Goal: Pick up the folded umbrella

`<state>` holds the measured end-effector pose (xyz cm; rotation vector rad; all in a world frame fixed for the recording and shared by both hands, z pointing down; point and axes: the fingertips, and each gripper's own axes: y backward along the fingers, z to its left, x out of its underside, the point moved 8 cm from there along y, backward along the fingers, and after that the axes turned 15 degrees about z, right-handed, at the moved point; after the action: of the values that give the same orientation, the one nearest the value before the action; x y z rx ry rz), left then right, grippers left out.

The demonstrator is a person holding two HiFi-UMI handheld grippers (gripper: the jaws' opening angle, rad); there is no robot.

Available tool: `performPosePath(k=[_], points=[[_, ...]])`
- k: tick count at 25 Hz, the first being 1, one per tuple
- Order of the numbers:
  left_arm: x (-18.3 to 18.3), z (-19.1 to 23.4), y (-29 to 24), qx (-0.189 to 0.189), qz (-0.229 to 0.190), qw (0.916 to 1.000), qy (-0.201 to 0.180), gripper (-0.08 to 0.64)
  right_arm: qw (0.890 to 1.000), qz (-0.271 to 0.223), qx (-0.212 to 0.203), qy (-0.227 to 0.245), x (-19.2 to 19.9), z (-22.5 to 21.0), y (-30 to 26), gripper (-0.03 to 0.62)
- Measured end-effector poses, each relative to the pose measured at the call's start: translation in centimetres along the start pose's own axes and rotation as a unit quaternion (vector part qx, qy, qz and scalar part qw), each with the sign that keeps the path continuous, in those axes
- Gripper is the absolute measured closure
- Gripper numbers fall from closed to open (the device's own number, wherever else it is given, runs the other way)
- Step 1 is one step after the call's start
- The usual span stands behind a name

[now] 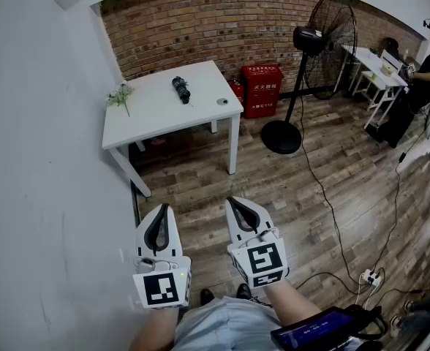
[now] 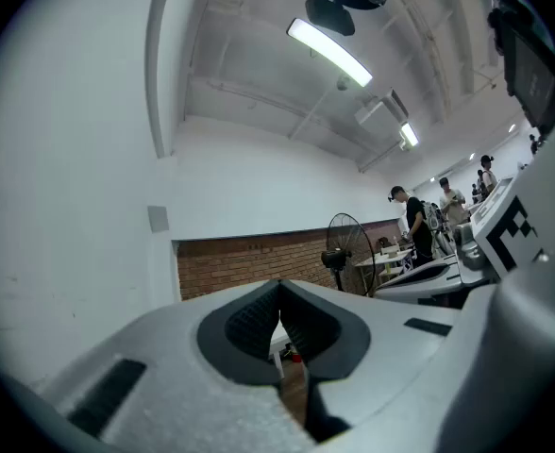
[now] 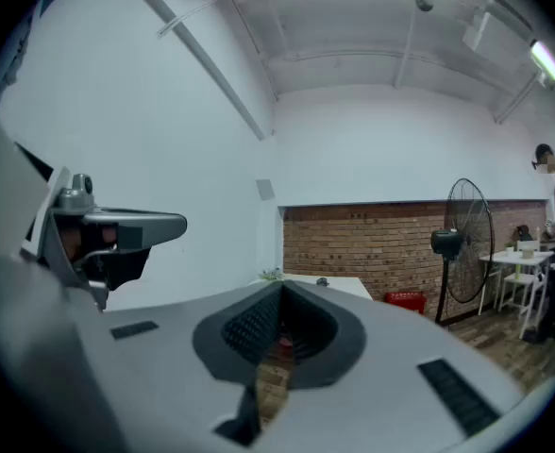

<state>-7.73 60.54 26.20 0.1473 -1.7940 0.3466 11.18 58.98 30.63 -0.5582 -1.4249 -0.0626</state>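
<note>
A black folded umbrella (image 1: 180, 89) lies on the white table (image 1: 156, 112) far ahead, near its middle. My left gripper (image 1: 164, 207) and right gripper (image 1: 233, 200) hang side by side over the wooden floor, well short of the table, both shut with nothing between the jaws. In the left gripper view my left gripper (image 2: 279, 283) has its tips meeting against the brick wall beyond. The right gripper view shows my right gripper (image 3: 281, 287) with tips together too, and the white table (image 3: 339, 285) small in the distance. The umbrella cannot be made out in either gripper view.
A small green plant (image 1: 120, 95) and a small round object (image 1: 222, 102) sit on the table. A red box (image 1: 262, 90) stands by the brick wall. A black standing fan (image 1: 314, 57) is at the right, its cable trailing over the floor. A person (image 1: 425, 68) stands by white desks (image 1: 372, 72).
</note>
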Motion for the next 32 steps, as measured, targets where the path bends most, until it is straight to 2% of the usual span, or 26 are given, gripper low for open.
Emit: performPosePath(k=[12, 13, 14, 17, 22, 32], points=[[0.5, -0.8, -0.4, 0.007, 0.009, 0.9999, 0.003, 0.552, 1.000, -0.009, -0.001, -0.007, 0.5, -0.5, 0.4, 0.586], [0.5, -1.0, -0.4, 0.008, 0.012, 0.9999, 0.005, 0.554, 1.000, -0.008, -0.013, -0.011, 0.5, -0.7, 0.4, 0.491], [0.5, -1.2, -0.4, 0.008, 0.015, 0.9998, 0.007, 0.552, 1.000, -0.007, -0.025, -0.014, 0.6, -0.8, 0.4, 0.307], [0.6, -1.8, -0.5, 0.006, 0.015, 0.9999, 0.000, 0.554, 0.999, -0.008, -0.031, -0.007, 0.9, -1.4, 0.6, 0.242], [0.3, -3.7, -1.0, 0.000, 0.017, 0.9999, -0.002, 0.552, 1.000, -0.005, -0.031, 0.001, 1.4, -3.1, 1.0, 0.221], [0.0, -6.1, -1.8, -0.028, 0.022, 0.9993, 0.008, 0.554, 0.999, 0.002, -0.039, 0.018, 1.6, -6.4, 1.2, 0.221]])
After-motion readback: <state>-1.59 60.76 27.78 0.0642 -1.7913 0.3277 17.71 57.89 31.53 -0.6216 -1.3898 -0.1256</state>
